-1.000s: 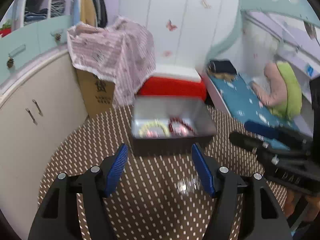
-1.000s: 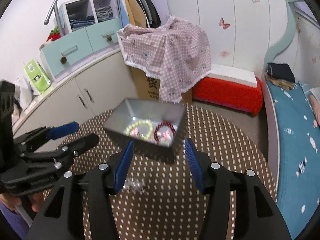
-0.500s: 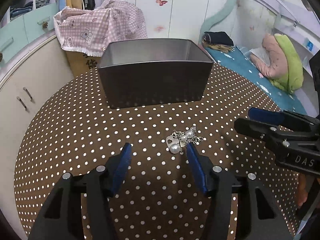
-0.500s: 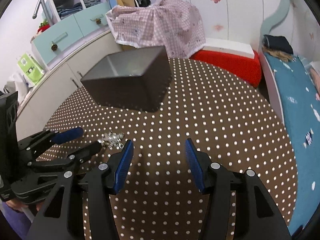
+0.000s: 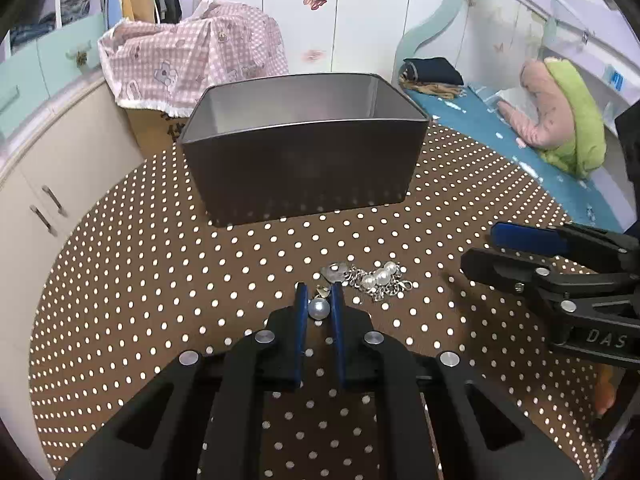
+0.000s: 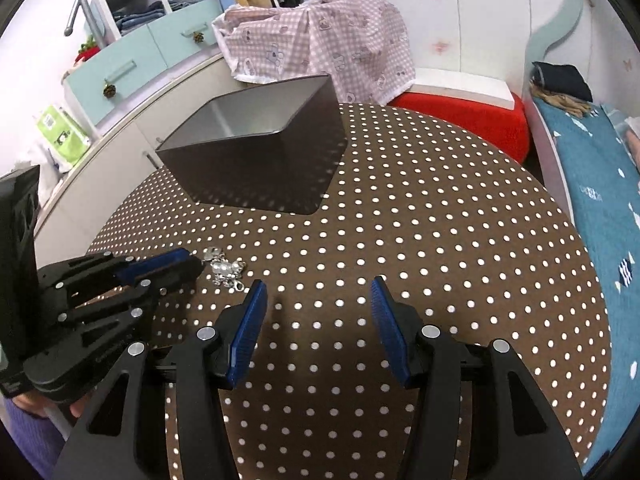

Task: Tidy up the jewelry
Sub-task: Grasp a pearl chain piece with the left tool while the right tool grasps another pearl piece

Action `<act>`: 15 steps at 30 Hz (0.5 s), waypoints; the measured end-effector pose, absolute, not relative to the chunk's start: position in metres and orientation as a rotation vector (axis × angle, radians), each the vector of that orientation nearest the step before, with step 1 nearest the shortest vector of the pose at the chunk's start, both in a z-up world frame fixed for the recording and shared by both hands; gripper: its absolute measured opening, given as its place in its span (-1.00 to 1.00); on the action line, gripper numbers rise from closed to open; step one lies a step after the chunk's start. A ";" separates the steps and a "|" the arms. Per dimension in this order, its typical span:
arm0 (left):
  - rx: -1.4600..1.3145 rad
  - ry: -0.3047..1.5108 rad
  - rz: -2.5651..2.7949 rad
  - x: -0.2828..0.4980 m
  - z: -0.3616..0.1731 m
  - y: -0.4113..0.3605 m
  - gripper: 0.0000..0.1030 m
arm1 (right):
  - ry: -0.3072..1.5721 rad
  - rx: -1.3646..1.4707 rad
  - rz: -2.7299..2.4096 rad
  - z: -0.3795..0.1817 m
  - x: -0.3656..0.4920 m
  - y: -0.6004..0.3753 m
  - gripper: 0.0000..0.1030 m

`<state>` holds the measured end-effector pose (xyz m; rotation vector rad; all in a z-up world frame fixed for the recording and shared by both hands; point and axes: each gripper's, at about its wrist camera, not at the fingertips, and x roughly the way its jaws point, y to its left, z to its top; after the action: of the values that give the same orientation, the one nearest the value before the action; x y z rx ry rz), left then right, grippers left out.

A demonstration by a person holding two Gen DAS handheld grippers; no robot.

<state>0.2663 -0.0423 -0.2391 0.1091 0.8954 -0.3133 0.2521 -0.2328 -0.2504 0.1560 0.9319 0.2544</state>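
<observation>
A pearl and silver-chain bracelet [image 5: 370,278] lies on the brown polka-dot table [image 5: 160,280], in front of a grey metal box [image 5: 300,160]. My left gripper [image 5: 319,298] is shut on a large pearl [image 5: 319,309] at the bracelet's near end, low at the table. In the right wrist view the bracelet [image 6: 224,270] lies by the tip of the left gripper [image 6: 188,266]. My right gripper [image 6: 318,294] is open and empty, hovering over the table to the right of the bracelet. The box's inside is hidden from both views.
The round table [image 6: 440,240] ends at a curved edge near white cabinets [image 5: 60,184] on the left. A bed [image 6: 600,184] runs along the right. A checked cloth over a carton [image 5: 188,52] and a red stool [image 6: 468,116] stand behind the box.
Both grippers have dropped lower toward the table. My left gripper has moved onto the bracelet and shut on its large pearl. The right gripper stays open.
</observation>
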 end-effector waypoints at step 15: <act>0.032 0.899 -0.312 0.254 -0.237 0.001 -0.82 | 0.940 -0.048 0.319 -0.253 0.270 -0.164 0.02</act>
<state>0.2538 0.0012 -0.2373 0.0317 0.8993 -0.3120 0.2703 -0.1640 -0.2531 -0.0483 0.9397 0.3190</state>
